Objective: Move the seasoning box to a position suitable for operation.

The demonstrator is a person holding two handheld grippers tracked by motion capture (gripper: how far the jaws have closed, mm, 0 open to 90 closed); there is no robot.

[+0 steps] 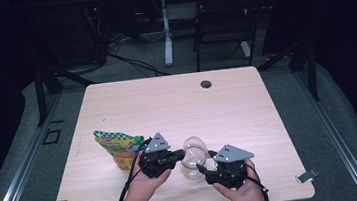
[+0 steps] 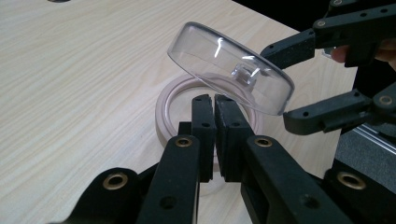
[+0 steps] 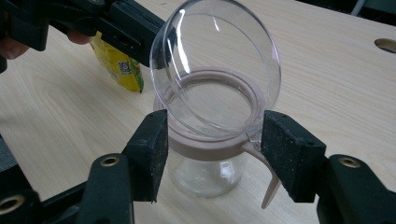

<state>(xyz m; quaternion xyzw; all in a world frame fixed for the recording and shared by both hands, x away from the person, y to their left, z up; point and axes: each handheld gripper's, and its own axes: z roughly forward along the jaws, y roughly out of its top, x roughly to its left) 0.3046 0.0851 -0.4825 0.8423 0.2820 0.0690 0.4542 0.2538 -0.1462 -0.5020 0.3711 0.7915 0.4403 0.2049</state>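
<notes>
A: How does the left claw (image 2: 215,116) stand?

B: Its jaws are pressed together, almost touching, right over the rim of the glass jar (image 3: 205,175). Whether anything thin is pinched between them I cannot tell. The tips sit just under the tilted clear lid (image 2: 229,74).

A: And the right claw (image 3: 212,135)?

B: Spread wide, one pad on each side of the jar's neck, level with the pinkish collar (image 3: 212,151). The pads stand just beside the collar and do not press on it, so it holds nothing.

A: What does the jar look like?

B: Small, clear, upright on the table (image 1: 176,100), with a pale pink ring around its mouth. The domed transparent lid is swung up and leans over the opening, hinged at the collar; a thin pink tab (image 3: 271,184) hangs from the collar on the side of the right claw's pad.

A: Anything else near the jar?

B: A yellow and green pouch (image 1: 117,146) lies flat on the table, just beyond the left claw from the jar. Nothing lies between the jar and either claw.
</notes>
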